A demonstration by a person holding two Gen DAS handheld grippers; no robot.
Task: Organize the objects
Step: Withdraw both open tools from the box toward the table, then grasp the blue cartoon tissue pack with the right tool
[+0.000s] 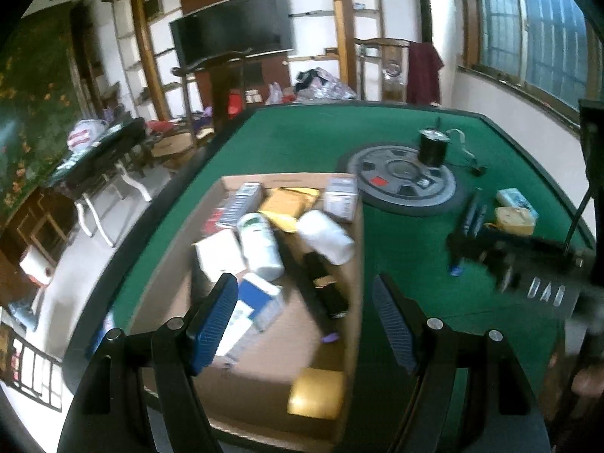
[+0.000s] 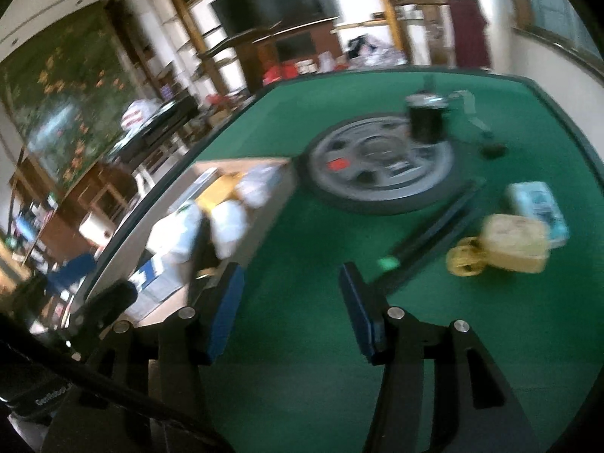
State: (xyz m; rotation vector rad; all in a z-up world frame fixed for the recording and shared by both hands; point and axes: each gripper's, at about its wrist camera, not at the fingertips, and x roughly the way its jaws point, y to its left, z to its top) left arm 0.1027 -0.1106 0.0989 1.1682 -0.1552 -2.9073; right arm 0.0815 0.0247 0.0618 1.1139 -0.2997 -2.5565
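A shallow cardboard box (image 1: 355, 302) lies on the green table (image 1: 294, 139) and holds white bottles (image 1: 260, 245), small cartons, a black tube (image 1: 326, 288) and a gold box (image 1: 317, 392). My left gripper (image 1: 305, 294) is open and empty above the box. My right gripper (image 2: 290, 279) is open and empty over bare felt right of the box (image 2: 279, 188). Loose on the felt lie a yellow pack (image 2: 517, 243), a yellow tape roll (image 2: 464, 260), a light blue pack (image 2: 538, 202) and black pens (image 2: 438, 226). In the left wrist view the right gripper's body (image 1: 528, 264) hovers near the pens (image 1: 472, 215).
A round grey disc (image 1: 404, 185) sits mid-table with a black cup (image 1: 432, 147) on it and a cable beside it. The table edge runs along the left, with cluttered furniture, a TV and shelves beyond. Windows are at the right.
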